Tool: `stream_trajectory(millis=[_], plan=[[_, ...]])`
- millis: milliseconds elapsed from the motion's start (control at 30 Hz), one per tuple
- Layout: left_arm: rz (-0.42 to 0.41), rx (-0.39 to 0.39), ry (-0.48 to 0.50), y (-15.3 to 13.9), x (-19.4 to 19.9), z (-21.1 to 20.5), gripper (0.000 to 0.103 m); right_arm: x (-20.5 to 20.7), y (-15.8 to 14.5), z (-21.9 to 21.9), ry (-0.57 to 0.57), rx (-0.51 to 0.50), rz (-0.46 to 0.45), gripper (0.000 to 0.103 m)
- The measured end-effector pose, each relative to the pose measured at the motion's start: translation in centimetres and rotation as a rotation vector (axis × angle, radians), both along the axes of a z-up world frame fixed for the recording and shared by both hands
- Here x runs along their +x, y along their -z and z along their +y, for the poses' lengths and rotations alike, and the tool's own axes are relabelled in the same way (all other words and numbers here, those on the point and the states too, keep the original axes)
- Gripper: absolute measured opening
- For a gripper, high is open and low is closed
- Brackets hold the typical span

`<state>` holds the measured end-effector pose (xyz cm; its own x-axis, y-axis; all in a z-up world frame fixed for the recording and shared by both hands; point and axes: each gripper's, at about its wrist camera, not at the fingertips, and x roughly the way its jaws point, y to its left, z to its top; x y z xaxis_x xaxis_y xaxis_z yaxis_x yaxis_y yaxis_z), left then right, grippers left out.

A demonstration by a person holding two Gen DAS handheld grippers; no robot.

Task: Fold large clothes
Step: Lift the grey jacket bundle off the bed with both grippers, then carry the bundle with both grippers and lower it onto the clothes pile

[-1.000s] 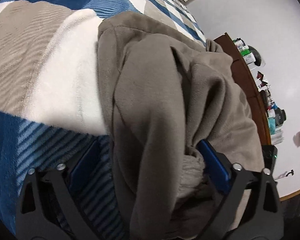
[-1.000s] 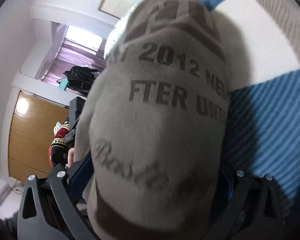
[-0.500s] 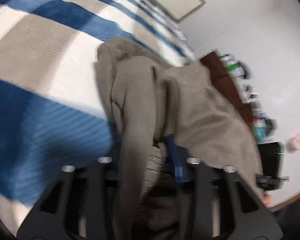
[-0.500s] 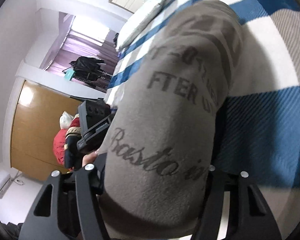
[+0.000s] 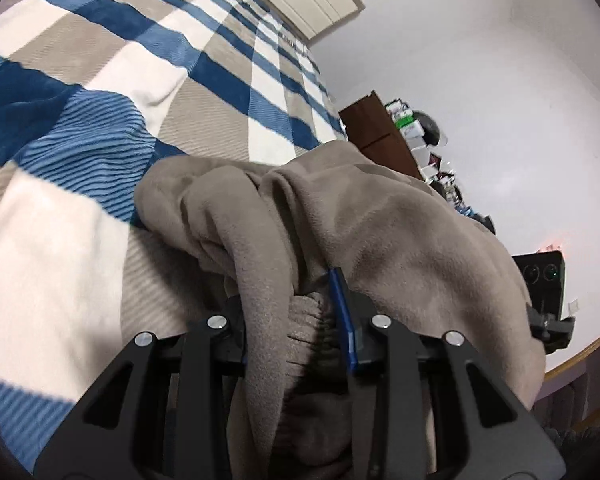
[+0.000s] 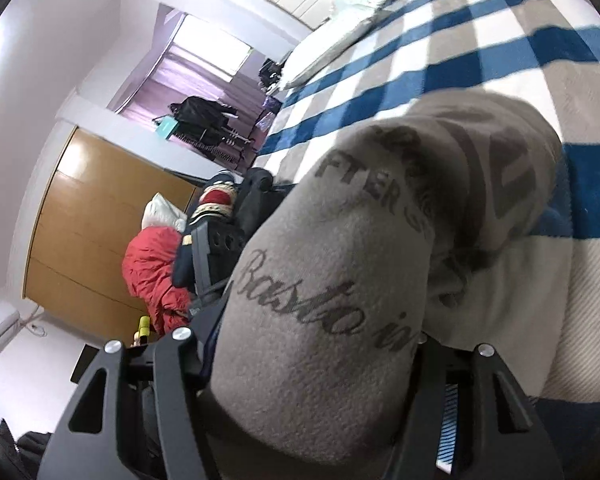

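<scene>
Two grippers clamped on one grey sweatshirt over the bed

Largest is the bed, covered by a checked blanket [image 5: 112, 152] in blue, beige and cream; it fills the left and top of the left wrist view and the right side of the right wrist view. Over it hangs the grey-brown fleece sweatshirt [image 5: 380, 224], bunched and folded, its lower folds down near the blanket.

From the right wrist camera the sweatshirt [image 6: 320, 320] shows dark printed lettering and drapes over the tool. The left gripper [image 5: 300, 320] has its blue-padded fingers drawn close together on a ribbed edge and folds of the sweatshirt. The right gripper [image 6: 312, 360] is pressed onto a thick roll of the fabric that fills the gap between its fingers.

Beyond the bed's edge stand a wooden wardrobe [image 6: 84, 216] and a red jacket [image 6: 156, 272]. At the far corner, by the white wall, a brown cabinet [image 5: 376, 132] carries small clutter.
</scene>
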<state>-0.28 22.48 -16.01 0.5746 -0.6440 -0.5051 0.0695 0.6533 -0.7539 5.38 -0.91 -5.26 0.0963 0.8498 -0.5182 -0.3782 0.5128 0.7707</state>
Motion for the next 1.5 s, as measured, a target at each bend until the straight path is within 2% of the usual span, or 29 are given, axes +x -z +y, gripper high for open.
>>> stream_trajectory(millis=[133,300,367,400,467,533,633,733,800,900,933,967,1000,1033,1067,1133,1200,1233,1300,1367,1400,1467,1500], plan=[[-0.063,-0.028,-0.069,-3.9,-2.5,2.6,0.031,-0.8,-4.7,3.7,-0.034,0.008,-0.062,0.058],[-0.188,0.02,-0.173,-13.0,-5.8,9.4,0.031,-1.2,-13.1,11.7,-0.143,0.037,-0.199,0.058],[-0.236,0.081,-0.238,-18.2,-7.5,13.6,0.031,-1.0,-16.5,15.7,-0.19,0.073,-0.243,0.058],[-0.251,0.105,-0.265,-20.1,-8.2,15.2,0.031,-0.8,-18.8,19.1,-0.227,0.105,-0.268,0.058],[-0.284,0.179,-0.345,-25.5,-10.2,20.1,0.031,-0.4,-21.3,23.2,-0.277,0.145,-0.295,0.058],[-0.3,0.248,-0.414,-29.7,-12.1,24.5,0.031,-0.1,-24.1,29.1,-0.352,0.204,-0.328,0.058],[-0.299,0.361,-0.529,-35.0,-15.2,31.0,0.031,0.4,-26.5,37.5,-0.465,0.302,-0.353,0.058],[-0.262,0.465,-0.634,-37.8,-18.0,36.8,0.031,1.5,-26.3,45.0,-0.556,0.383,-0.337,0.058],[-0.224,0.518,-0.681,-37.9,-19.1,40.0,0.031,2.3,-23.5,48.8,-0.597,0.411,-0.305,0.058],[-0.14,0.539,-0.725,-33.9,-19.7,44.2,0.032,3.6,-16.8,51.8,-0.623,0.38,-0.233,0.058],[-0.1,0.52,-0.736,-31.2,-19.6,45.5,0.032,4.1,-13.0,53.0,-0.625,0.338,-0.194,0.058],[-0.053,0.495,-0.742,-27.7,-19.5,46.6,0.032,4.1,-10.7,53.6,-0.625,0.307,-0.172,0.058],[-0.007,0.476,-0.747,-24.8,-18.8,47.3,0.032,4.7,-5.8,54.2,-0.615,0.222,-0.121,0.059],[0.061,0.445,-0.754,-20.7,-18.4,48.0,0.032,5.1,-3.2,54.7,-0.599,0.161,-0.098,0.061],[0.118,0.423,-0.763,-17.0,-18.0,48.3,0.032,5.9,1.1,53.9,-0.58,0.094,-0.057,0.063],[0.122,0.372,-0.769,-12.4,-17.7,48.1,0.035,6.7,4.7,52.7,-0.564,0.12,0.013,0.075],[0.091,0.324,-0.764,-10.3,-17.6,47.3,0.04,6.7,5.6,51.3,-0.566,0.15,0.018,0.082],[0.079,0.316,-0.76,-10.2,-17.8,47.2,0.041,6.7,5.3,50.8,-0.57,0.136,0.003,0.087],[0.068,0.308,-0.757,-10.4,-17.6,47.1,0.043,6.6,4.3,49.5,-0.571,0.066,-0.019,0.09],[0.069,0.326,-0.76,-11.3,-17.9,46.8,0.047,6.4,2.2,48.6,-0.553,0.027,-0.055,0.09],[0.068,0.339,-0.763,-11.6,-17.8,46.5,0.049,6.4,0.6,47.3,-0.525,0.002,-0.109,0.09],[0.073,0.382,-0.778,-12.9,-18.3,46.3,0.063,6.2,-1.8,45.8,-0.488,-0.043,-0.204,0.09],[0.076,0.412,-0.79,-13.6,-18.6,46.1,0.066,6.8,-2.8,46.3,-0.475,-0.05,-0.242,0.09]])
